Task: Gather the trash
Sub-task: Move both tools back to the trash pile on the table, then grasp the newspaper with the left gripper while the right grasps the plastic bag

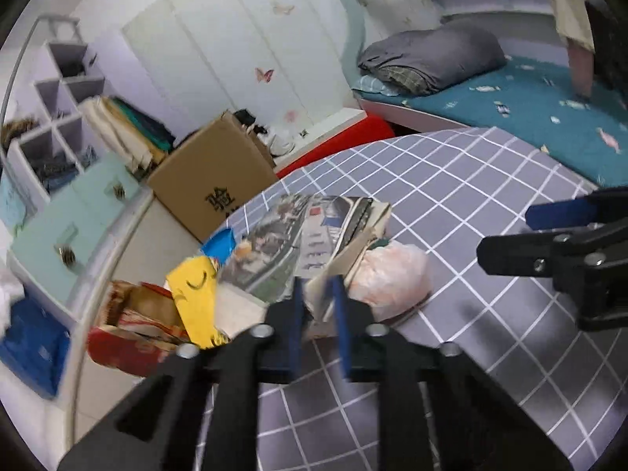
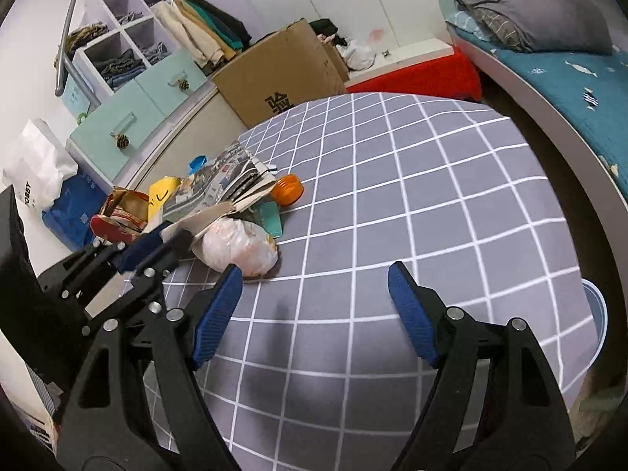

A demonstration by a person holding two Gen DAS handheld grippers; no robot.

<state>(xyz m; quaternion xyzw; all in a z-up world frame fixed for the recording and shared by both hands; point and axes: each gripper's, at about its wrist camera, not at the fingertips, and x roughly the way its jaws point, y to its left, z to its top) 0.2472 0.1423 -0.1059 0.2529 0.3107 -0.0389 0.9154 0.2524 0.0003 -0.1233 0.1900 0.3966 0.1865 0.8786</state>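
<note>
Trash pile (image 2: pixel 219 204): left gripper (image 1: pixel 318 286) pinched on paper edge; right gripper (image 2: pixel 314 278) wide, empty

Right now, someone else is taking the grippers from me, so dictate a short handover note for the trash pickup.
Left gripper: shut on the edge of the folded newspaper in the trash pile.
Right gripper: open, empty, over bare checkered tablecloth.
Pile at the table's left edge: crumpled plastic bag, orange cap, teal packet, yellow wrapper, red snack box.
Done: newspaper gripped.
Left: everything remains on the table to collect.
</note>
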